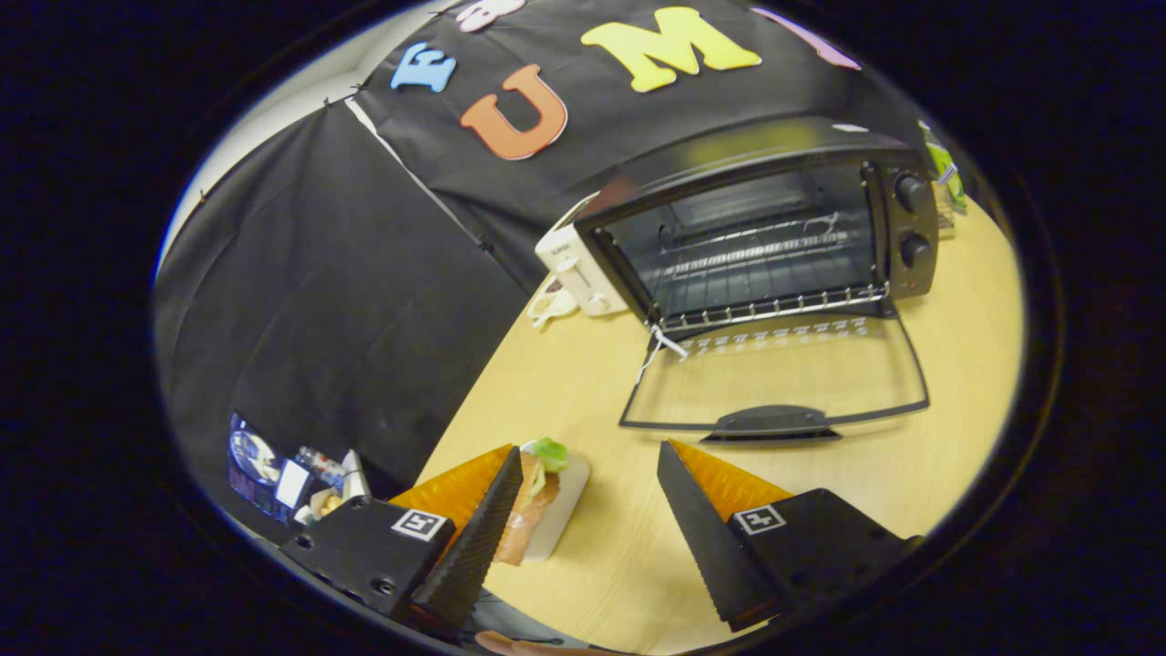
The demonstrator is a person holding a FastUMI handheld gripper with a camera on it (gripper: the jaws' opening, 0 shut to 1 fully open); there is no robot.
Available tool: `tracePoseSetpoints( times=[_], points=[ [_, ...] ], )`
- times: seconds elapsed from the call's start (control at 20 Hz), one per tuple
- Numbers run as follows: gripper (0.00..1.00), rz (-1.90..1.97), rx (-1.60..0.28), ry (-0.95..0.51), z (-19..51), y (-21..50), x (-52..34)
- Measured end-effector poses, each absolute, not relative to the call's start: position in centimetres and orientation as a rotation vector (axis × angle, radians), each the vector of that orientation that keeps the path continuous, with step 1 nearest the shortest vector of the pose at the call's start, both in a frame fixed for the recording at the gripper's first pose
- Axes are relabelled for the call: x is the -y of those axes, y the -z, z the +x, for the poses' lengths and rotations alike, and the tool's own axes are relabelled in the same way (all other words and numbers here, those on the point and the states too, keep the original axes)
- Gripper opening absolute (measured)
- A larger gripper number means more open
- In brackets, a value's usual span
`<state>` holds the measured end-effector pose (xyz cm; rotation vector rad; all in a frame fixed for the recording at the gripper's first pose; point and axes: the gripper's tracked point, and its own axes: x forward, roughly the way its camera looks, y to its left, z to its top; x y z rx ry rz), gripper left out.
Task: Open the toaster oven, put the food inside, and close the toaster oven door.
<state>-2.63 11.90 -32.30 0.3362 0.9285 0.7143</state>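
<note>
The black toaster oven (pixel 765 228) stands on the wooden table beyond my fingers, its glass door (pixel 774 378) folded down flat onto the table with the handle (pixel 772 424) nearest me. A wire rack (pixel 774 310) shows inside the open cavity. My gripper (pixel 588 465) is open, with bare table between the fingers. The food, a slice of bread with meat and a green leaf on a small white plate (pixel 560 506), lies right against the inner side of the left finger (pixel 483 538), partly hidden by it. The right finger (pixel 706 538) stands apart, just short of the door handle.
A white toaster (pixel 576 273) stands to the left of the oven, with a small dish (pixel 551 305) in front of it. A green packet (pixel 943 173) sits behind the oven's right side. The table edge runs along the left, with clutter (pixel 291 474) below it.
</note>
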Motion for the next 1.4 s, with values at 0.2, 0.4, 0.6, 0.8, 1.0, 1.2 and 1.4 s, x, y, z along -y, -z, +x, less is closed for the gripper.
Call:
tracePoseSetpoints(
  times=[0.2, 0.4, 0.6, 0.8, 1.0, 1.2, 1.4],
  points=[
    [0.98, 0.367, -1.123, -0.789, -5.4, 35.0, -14.8],
    [0.86, 0.405, -1.246, -0.765, -6.2, 36.7, -16.1],
    [0.66, 0.481, -1.306, -0.750, -6.2, 37.2, -17.1],
    [0.45, 0.511, -1.321, -0.735, -6.2, 37.1, -16.9],
    [0.40, 0.554, -1.307, -0.761, -6.2, 35.9, -17.0],
    [0.40, 0.638, -1.237, -0.835, -5.8, 32.3, -16.4],
    [0.40, 0.732, -1.103, -0.853, -2.9, 29.9, -14.2]
  ],
)
